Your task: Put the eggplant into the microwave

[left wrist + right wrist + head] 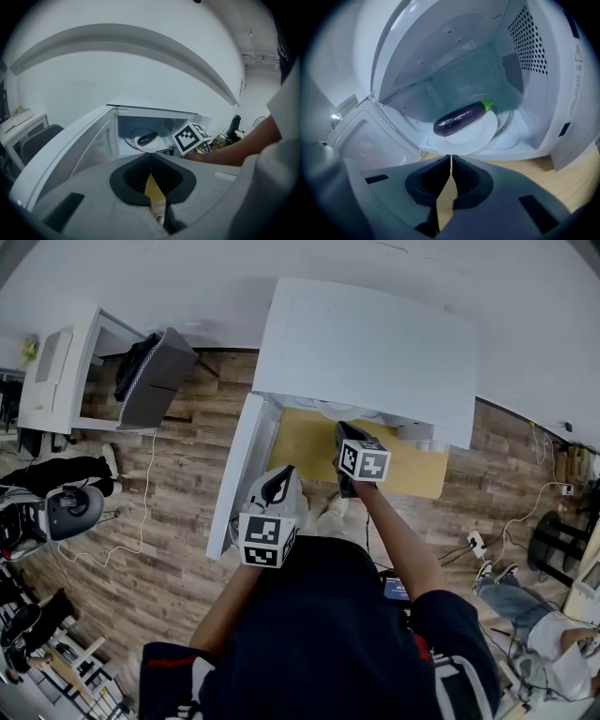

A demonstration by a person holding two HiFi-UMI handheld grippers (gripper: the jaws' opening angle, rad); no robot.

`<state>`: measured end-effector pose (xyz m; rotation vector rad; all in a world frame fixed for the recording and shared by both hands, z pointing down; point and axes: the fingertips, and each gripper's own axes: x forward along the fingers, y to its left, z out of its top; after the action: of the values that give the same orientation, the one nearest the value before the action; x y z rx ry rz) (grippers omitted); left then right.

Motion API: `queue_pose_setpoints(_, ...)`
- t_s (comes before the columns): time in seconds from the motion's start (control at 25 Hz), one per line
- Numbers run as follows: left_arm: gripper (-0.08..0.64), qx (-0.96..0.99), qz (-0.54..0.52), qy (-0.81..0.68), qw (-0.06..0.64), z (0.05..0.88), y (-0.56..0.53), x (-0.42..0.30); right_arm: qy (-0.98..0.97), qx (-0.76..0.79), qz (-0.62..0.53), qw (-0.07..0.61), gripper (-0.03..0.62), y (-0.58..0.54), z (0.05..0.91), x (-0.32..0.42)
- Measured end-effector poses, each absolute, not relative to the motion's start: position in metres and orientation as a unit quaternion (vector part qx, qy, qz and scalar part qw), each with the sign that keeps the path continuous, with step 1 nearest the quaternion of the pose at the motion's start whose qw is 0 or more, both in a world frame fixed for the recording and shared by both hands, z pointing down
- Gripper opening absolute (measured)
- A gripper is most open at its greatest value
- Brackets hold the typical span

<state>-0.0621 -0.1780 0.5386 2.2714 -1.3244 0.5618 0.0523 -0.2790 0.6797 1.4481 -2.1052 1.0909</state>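
Eggplant (pixel 461 119) is lying inside the microwave (pixel 543 93), sitting on a white plate (pixel 480 136) at centre of the right gripper view, green stem end pointing to the upper right. Plate is resting on the glass turntable (pixel 511 124), overhanging it toward the cavity's front edge. Door (pixel 370 136) is hanging wide open at left of frame.

Right gripper (pixel 451 157) is sitting just in front of the cavity opening, below the plate in frame, jaws pressed together and pinching nothing, not touching plate or eggplant. Wooden tabletop (pixel 543 173) is showing under it at lower right.

Left gripper (pixel 151 155) is hanging further back, beside the open door at lower left in the head view, jaws also closed and gripping nothing.
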Motion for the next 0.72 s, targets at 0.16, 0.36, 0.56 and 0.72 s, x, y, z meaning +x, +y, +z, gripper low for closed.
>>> queue_pose_setpoints(0.16, 0.017, 0.822, 0.205, -0.482, 0.223, 0.54, -0.179, -0.063, -0.748, 0.511, 0.381, 0.183, 0.02, -0.287, 0.678, 0.053)
queue_pose_setpoints(0.36, 0.017, 0.824, 0.207, -0.479, 0.22, 0.538, -0.178, -0.063, -0.749, 0.51, 0.378, 0.187, 0.02, -0.289, 0.676, 0.053)
queue_pose_setpoints(0.56, 0.017, 0.823, 0.209, -0.48, 0.219, 0.539, -0.179, -0.064, -0.751, 0.509, 0.377, 0.186, 0.02, -0.295, 0.677, 0.05)
queue_pose_setpoints(0.72, 0.017, 0.823, 0.213, -0.48, 0.215, 0.541, -0.178, -0.065, -0.754, 0.507, 0.373, 0.188, 0.02, -0.3, 0.678, 0.048)
